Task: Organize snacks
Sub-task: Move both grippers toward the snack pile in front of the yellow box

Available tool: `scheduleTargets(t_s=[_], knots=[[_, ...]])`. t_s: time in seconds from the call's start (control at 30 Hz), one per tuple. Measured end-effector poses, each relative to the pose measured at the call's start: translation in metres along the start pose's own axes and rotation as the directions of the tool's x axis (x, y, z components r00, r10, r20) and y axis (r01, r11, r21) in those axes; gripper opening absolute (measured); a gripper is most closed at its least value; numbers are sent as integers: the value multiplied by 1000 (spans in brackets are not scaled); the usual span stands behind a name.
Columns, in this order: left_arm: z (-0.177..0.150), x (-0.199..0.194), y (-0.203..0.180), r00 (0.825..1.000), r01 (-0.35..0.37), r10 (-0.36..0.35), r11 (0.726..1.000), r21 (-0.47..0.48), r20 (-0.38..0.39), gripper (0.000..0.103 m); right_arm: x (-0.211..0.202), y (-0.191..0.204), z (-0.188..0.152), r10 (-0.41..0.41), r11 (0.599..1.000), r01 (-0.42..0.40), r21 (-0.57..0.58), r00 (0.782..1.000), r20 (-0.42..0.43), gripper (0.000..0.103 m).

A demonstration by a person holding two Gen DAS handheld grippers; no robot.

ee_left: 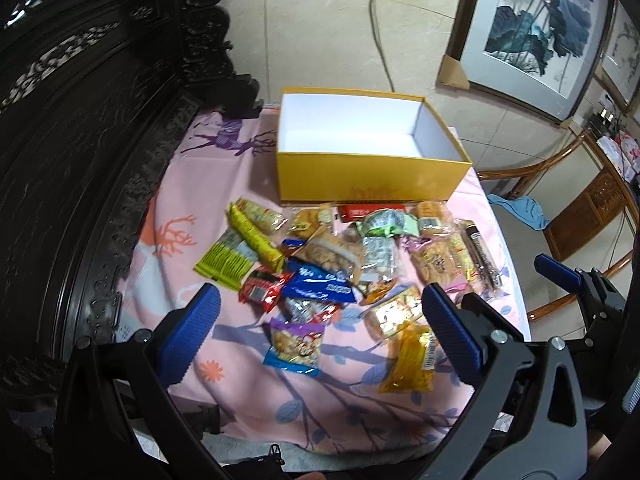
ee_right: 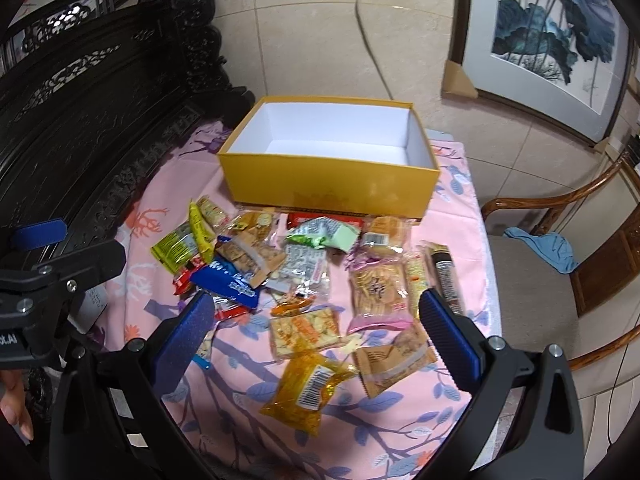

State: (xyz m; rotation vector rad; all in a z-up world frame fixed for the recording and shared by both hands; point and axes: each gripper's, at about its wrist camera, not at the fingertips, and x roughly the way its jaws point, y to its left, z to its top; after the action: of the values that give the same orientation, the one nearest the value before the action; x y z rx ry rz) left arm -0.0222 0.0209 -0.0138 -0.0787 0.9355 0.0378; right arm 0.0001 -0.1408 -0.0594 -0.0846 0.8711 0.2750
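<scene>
Snacks [ee_right: 304,280] lie scattered on the cloth-covered bench [ee_right: 400,432], just before the empty yellow box [ee_right: 332,188]; left gripper [ee_left: 320,332] and right gripper [ee_right: 316,332] hover above them, both spread wide, holding nothing

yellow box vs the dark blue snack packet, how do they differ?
The yellow box is rigid, open-topped and empty, white inside; the dark blue snack packet is a soft sealed wrapper. The box stands alone at the far end; the packet lies in the snack pile, overlapping others. Both rest on the pink tablecloth.
</scene>
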Motion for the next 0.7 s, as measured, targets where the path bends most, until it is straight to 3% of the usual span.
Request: scheduleTargets(t_s=[0.47, 0.7], knots=[[-7, -5, 15, 1000, -2, 2, 999, -54, -4, 101, -2, 6, -4, 10, 1000, -10, -19, 1000, -9, 102], [-6, 1, -3, 1000, 21, -22, 1000, -9, -17, 101, -5, -9, -8, -9, 1000, 10, 21, 1000, -14, 102]])
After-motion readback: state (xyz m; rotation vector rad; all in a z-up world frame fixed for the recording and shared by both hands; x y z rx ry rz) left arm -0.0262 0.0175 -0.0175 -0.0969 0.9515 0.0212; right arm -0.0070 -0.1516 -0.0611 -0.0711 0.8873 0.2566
